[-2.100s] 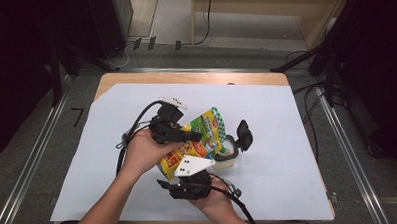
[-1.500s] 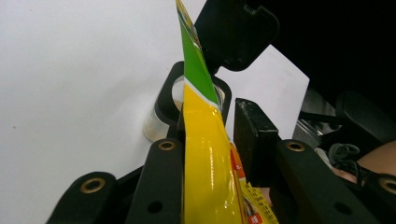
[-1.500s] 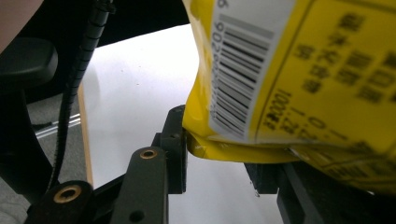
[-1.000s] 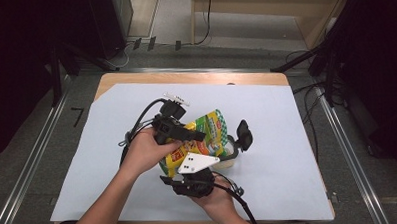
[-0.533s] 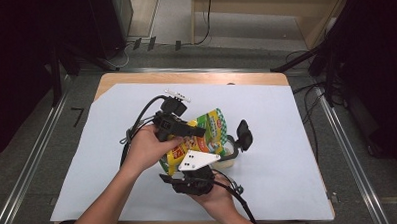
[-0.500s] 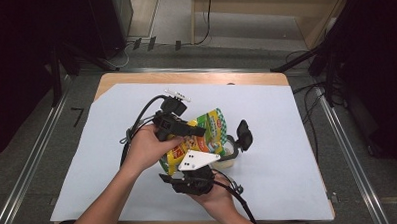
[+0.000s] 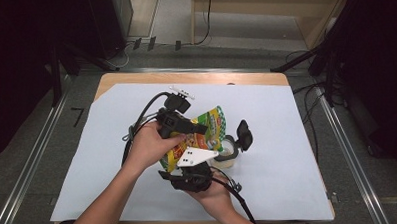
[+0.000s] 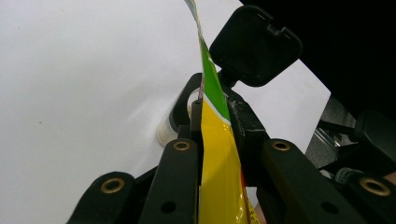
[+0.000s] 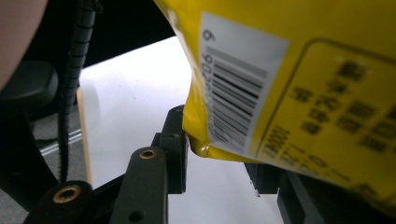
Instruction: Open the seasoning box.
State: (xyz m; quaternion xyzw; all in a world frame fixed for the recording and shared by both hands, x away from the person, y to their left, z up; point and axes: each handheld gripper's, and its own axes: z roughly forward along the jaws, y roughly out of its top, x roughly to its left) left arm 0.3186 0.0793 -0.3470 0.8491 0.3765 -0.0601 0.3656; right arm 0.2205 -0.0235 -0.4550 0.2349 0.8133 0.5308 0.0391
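Working over a table (image 7: 285,79) with a pale sheet (image 7: 297,138) spread on it. Holding a yellow-green bag (image 7: 209,126) up off the sheet, near the middle, tilted, top end pointing away. Pinching that bag's thin top edge with the left gripper (image 8: 212,116), having just been closing the jaws down on it, pads now pressing flat on the foil from both sides. Clamping the fat bottom end with the right gripper (image 9: 219,154), near pad touching the corner by the barcode, far pad hiding behind the bag, so guessing a bit there. Parking a small jar (image 7: 228,153) just beside and partly under the bag, with its black lid (image 7: 244,134) flipped up and open.

Judging by all that: getting a grip for tearing the bag open, probably for pouring into the jar, nothing spilling yet. Next up, probably needing a firm pull across the seam with the left while keeping the right steady, and keeping the mouth aimed over the jar without knocking it.
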